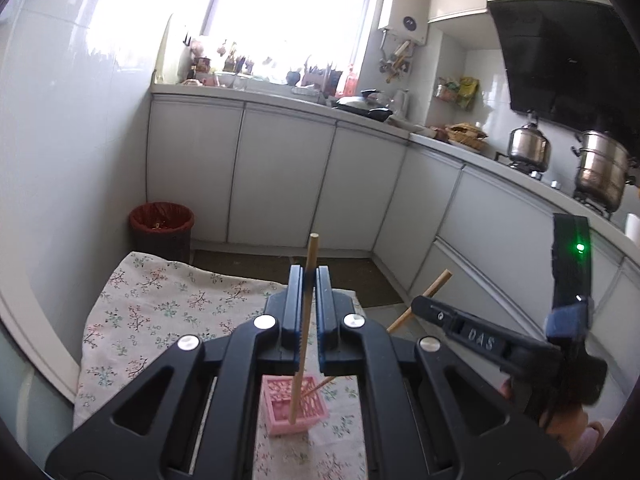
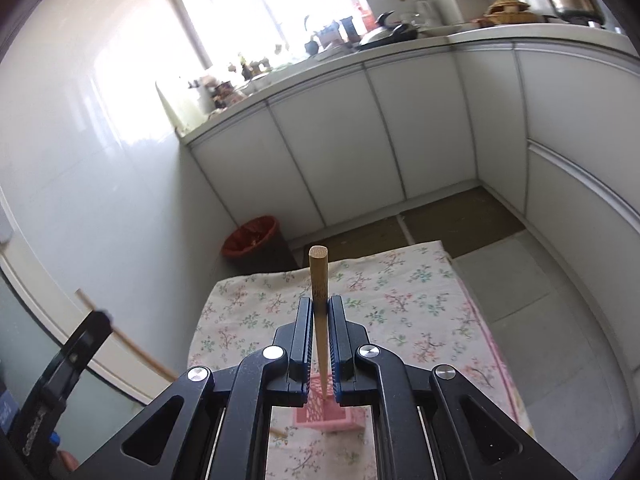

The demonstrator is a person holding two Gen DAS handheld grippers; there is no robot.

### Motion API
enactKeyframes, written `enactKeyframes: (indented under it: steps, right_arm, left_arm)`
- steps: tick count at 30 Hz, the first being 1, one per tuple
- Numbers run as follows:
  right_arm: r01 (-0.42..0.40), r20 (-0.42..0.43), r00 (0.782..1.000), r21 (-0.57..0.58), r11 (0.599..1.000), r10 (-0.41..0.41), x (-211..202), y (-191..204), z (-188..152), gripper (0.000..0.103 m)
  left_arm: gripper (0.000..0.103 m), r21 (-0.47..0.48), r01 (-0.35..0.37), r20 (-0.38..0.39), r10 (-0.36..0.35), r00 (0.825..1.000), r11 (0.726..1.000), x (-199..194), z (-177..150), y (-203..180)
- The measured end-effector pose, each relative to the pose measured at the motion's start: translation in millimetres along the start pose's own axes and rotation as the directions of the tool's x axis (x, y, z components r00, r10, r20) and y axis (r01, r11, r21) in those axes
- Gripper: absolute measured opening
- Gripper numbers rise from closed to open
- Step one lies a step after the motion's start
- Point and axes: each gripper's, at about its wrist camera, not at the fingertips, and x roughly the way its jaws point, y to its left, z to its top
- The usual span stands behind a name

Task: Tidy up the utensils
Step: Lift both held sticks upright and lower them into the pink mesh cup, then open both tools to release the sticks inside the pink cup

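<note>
Chopsticks, one clamped in each handheld gripper, hang over a pink lattice holder (image 1: 294,404) on a floral tablecloth (image 1: 160,312) in a white-tiled kitchen. The left gripper (image 1: 309,280) is closed on a wooden chopstick (image 1: 306,312) that stands nearly upright, its lower tip down at the holder's open top; whether it touches the bottom cannot be told. The right gripper (image 2: 320,312) is likewise clamped on a second chopstick (image 2: 319,280), blunt end up, with the holder directly beneath its fingers. In the left wrist view the right gripper reaches in from the right, its chopstick slanting down toward the holder. A red-lined waste bin (image 1: 161,224) stands on the floor beyond the cloth, beside white cabinets (image 1: 280,176).
</note>
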Motion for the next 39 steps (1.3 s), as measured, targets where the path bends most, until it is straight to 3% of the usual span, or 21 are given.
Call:
enactKeyframes:
  steps: [5, 11, 13, 15, 20, 27, 30, 32, 39]
  right_arm:
    - [-0.039, -0.040, 0.998, -0.019, 0.999, 0.038, 39, -2, -15, 0.009]
    - [0.036, -0.041, 0.998, -0.025, 0.999, -0.037, 39, -17, -28, 0.022]
    - [0.066, -0.021, 0.998, -0.028, 0.997, -0.066, 31, -19, -29, 0.029]
    - [0.086, 0.001, 0.996, -0.017, 0.996, -0.086, 19, -21, -33, 0.046]
    - [0.169, 0.021, 0.985, -0.023, 0.985, -0.169, -9, -23, -45, 0.056]
    - [0.265, 0.055, 0.963, -0.027, 0.964, -0.263, -50, -28, -69, 0.080]
    - [0.283, 0.050, 0.958, -0.033, 0.959, -0.281, -64, -28, -80, 0.084]
    - [0.281, 0.054, 0.959, -0.029, 0.959, -0.279, -75, -30, -89, 0.085]
    - [0.317, 0.045, 0.948, -0.028, 0.948, -0.315, -99, -36, -110, 0.086]
  left_arm:
    - [0.006, -0.017, -0.009, -0.044, 0.008, 0.999, 1.000, 32, -24, 8]
    - [0.007, -0.031, -0.039, -0.045, 0.037, 0.998, 0.999, 18, -29, 15]
    - [0.013, -0.030, -0.044, -0.050, 0.043, 0.998, 0.999, 16, -26, 14]
    - [0.023, -0.015, -0.059, -0.045, 0.058, 0.997, 0.998, 7, -27, 10]
    - [0.027, -0.011, -0.079, -0.067, 0.078, 0.995, 0.997, -10, -36, 7]
    - [0.058, -0.015, -0.098, -0.113, 0.096, 0.989, 0.995, -32, -51, 1]
    - [0.077, -0.020, -0.117, -0.112, 0.114, 0.987, 0.993, -45, -59, -3]
    - [0.084, -0.018, -0.123, -0.113, 0.120, 0.986, 0.992, -53, -65, -6]
    - [0.084, -0.008, -0.132, -0.109, 0.130, 0.986, 0.991, -79, -78, -15]
